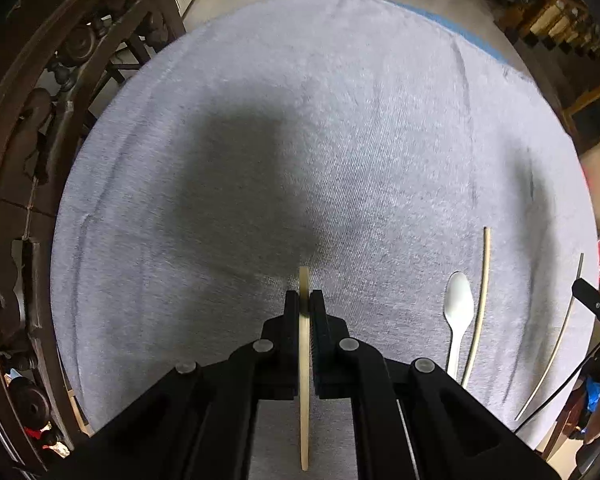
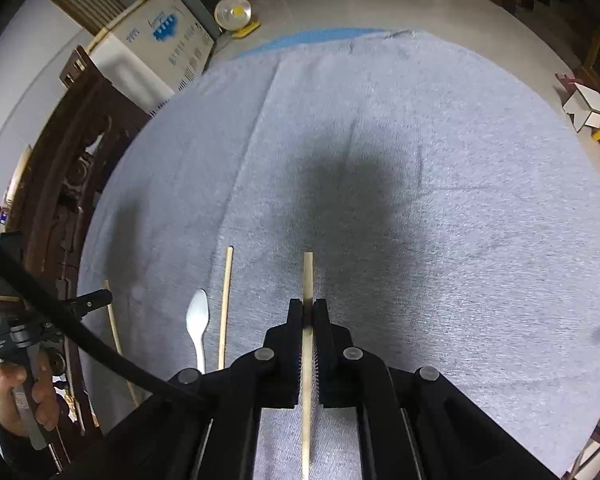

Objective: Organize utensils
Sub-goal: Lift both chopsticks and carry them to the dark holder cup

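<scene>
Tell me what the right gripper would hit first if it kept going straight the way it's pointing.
Probably only the grey cloth: the right gripper, shut on a chopstick, has no utensil ahead. Depth is unclear.

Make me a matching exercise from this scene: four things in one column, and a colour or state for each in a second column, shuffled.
Things:
1 spoon
2 loose chopstick
3 left gripper
4 cloth

States:
A grey, spread under everything
B shut on a held chopstick
C white, lying on the cloth
D tan, lying beside the spoon

Pairs: 1-C; 2-D; 3-B; 4-A
</scene>
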`<state>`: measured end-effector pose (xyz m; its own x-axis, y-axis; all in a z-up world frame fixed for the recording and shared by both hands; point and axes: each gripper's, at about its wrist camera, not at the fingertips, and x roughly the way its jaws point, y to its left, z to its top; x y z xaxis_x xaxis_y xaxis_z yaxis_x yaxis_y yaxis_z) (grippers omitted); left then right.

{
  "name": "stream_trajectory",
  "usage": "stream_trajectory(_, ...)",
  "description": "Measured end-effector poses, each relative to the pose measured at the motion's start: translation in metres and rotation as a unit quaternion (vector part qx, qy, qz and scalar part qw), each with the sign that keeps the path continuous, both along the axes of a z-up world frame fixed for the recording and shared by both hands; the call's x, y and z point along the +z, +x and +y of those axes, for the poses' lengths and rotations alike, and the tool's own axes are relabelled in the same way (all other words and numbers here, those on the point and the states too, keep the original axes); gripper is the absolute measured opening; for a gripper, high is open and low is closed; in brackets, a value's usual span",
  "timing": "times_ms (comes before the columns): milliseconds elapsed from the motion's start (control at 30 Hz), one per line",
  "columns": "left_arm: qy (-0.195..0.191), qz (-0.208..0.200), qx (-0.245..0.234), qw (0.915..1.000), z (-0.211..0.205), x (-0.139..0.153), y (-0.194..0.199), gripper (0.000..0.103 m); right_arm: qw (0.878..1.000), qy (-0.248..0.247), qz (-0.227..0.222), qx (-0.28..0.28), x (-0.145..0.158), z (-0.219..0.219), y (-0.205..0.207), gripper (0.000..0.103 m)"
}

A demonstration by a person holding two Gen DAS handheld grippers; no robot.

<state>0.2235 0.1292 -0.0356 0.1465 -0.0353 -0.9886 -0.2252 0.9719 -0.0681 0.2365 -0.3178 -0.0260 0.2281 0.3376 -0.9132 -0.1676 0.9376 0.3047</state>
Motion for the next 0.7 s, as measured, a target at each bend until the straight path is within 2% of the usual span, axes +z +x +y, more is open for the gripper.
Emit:
stream_trajectory(167, -0.006, -0.038, 0.005, 0.9992, 0.008, 0.026, -0.020, 0.005, 1.000, 0.009, -0.029, -0.006, 0.021, -0.004, -0.013, 0.005)
stream_trajectory(267, -0.013, -0.076, 0.016, 0.9969, 0.016, 0.050, -0.040, 0.005, 0.999, 0.014, -0.052, -0.009, 0.033, -0.007, -0.022, 0.005)
stream_trajectory(467, -0.023, -0.154, 0.039, 0.9870, 0.028, 0.098, -0.098, 0.005, 0.992, 0.025, -0.119, -0.018, 0.070, -0.023, -0.063, 0.005)
stream_trajectory(700, -0.026, -0.235, 0.057, 0.9699, 0.018, 0.141, -0.148, 0.004, 0.970, 0.053, -0.234, -0.044, 0.122, -0.049, -0.144, 0.005)
